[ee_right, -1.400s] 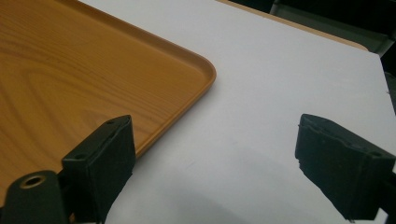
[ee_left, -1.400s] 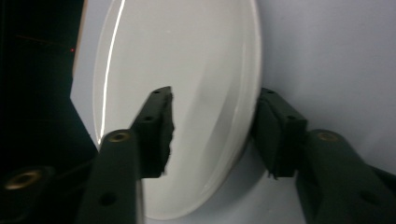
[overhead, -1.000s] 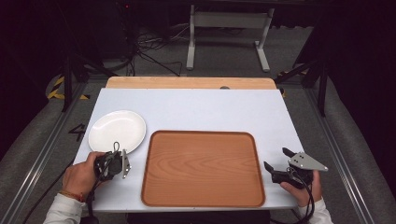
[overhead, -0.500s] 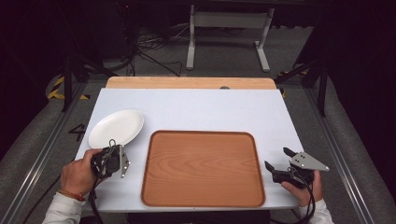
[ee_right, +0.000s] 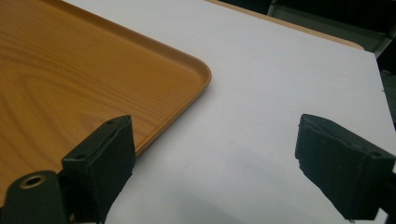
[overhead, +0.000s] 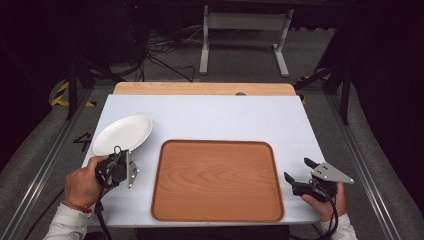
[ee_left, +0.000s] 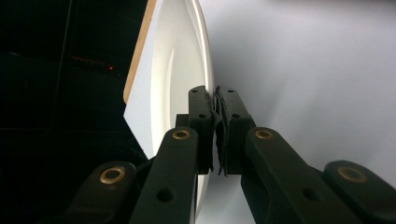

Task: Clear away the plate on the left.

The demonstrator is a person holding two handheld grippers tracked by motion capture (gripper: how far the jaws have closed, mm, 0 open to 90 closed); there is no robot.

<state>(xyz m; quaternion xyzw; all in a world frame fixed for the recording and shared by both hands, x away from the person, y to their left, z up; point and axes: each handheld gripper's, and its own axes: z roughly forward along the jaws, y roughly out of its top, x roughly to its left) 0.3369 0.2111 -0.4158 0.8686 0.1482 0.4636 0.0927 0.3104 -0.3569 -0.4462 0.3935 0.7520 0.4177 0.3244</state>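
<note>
A white plate (overhead: 122, 133) lies at the left of the white table (overhead: 225, 117), with its near side raised a little. My left gripper (overhead: 118, 154) is at its near rim. In the left gripper view the jaws (ee_left: 217, 93) are shut on the plate's (ee_left: 180, 70) rim, which I see edge-on. A bare wooden tray (overhead: 217, 180) sits at the front middle. Right of it, my right gripper (overhead: 297, 169) rests low over the table. It stands open (ee_right: 212, 135) with nothing between its fingers, and the tray's corner (ee_right: 70, 60) lies by its left jaw.
A wooden strip (overhead: 205, 88) runs along the table's far edge. Beyond it a metal stand (overhead: 242, 30) and cables lie on the dark floor. White table surface shows behind the tray and to its right.
The left gripper has edged away from the person with the plate's rim in it, and the plate has tipped up slightly. The right gripper has stayed in place.
</note>
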